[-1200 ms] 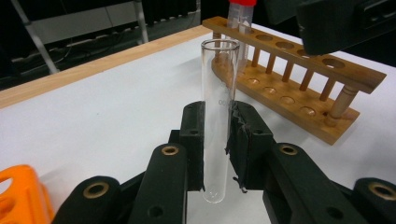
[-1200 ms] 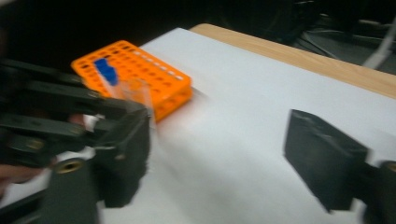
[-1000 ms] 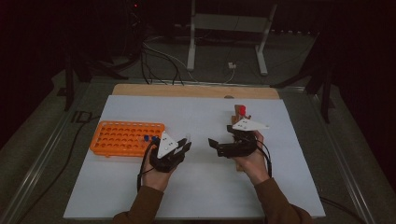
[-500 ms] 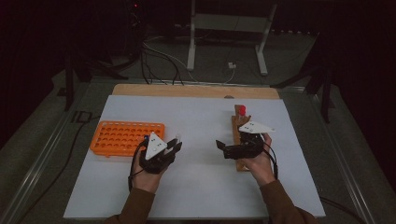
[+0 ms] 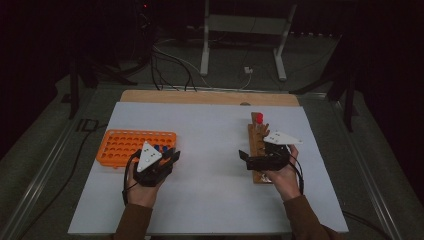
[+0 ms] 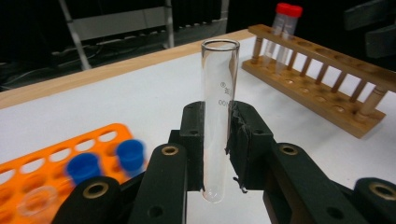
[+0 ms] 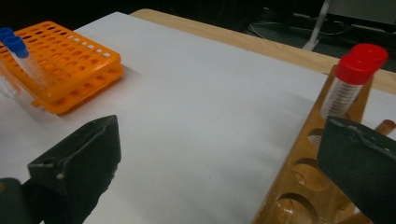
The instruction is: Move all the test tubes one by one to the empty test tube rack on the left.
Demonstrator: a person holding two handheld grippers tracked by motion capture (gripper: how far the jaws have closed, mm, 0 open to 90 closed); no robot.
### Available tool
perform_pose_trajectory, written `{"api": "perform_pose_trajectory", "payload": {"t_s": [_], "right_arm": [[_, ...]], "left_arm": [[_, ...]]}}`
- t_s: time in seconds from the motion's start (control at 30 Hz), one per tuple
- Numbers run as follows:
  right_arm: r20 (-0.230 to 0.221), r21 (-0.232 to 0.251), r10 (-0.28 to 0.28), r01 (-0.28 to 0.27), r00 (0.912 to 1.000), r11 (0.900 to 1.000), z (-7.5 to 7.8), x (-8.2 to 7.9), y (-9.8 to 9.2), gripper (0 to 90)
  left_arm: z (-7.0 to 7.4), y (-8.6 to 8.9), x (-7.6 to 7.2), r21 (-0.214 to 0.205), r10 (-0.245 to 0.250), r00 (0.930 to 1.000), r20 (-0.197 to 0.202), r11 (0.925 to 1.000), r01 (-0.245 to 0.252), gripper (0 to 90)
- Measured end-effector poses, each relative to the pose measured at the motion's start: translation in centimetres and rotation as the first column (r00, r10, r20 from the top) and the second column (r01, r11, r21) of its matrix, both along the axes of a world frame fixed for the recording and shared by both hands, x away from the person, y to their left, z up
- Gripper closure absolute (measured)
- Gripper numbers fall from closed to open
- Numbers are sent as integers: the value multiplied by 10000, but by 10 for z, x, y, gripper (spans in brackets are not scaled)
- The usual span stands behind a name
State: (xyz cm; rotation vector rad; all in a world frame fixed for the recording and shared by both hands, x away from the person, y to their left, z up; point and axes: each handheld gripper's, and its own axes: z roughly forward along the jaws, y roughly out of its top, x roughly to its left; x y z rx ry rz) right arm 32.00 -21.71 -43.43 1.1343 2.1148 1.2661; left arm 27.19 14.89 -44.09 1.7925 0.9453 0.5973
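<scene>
Now the right gripper (image 5: 248, 159) has just spread its jaws wide, nothing between them, beside the wooden rack (image 5: 258, 150). Meanwhile the left gripper (image 5: 170, 159) has drawn back from the orange tray (image 5: 117, 145), clamping an upright glass tube (image 6: 218, 107), likely bound for that rack.

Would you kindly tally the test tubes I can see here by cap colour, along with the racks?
Red-capped tubes, standing in the wooden rack: 2
Blue-capped tubes, standing in the orange rack: 2
Uncapped glass tube, clamped upright in the left gripper: 1
Wooden rack: 1
Orange rack: 1
Total: 5 tubes and 2 racks, 7 items.
</scene>
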Motion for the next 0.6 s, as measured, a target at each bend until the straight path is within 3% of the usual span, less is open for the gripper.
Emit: {"api": "perform_pose_trajectory", "payload": {"t_s": [0.3, 0.6], "right_arm": [[7, 96, -353, 353, 9994, 9993, -2, -5, -14, 2], [-7, 190, -620, 620, 9981, 9979, -5, -7, -26, 2]], "left_arm": [[1, 25, -3, -33, 719, 9974, 61, 9974, -719, 761], [-2, 48, -7, -38, 1422, 9898, 90, 9898, -1421, 762]]}}
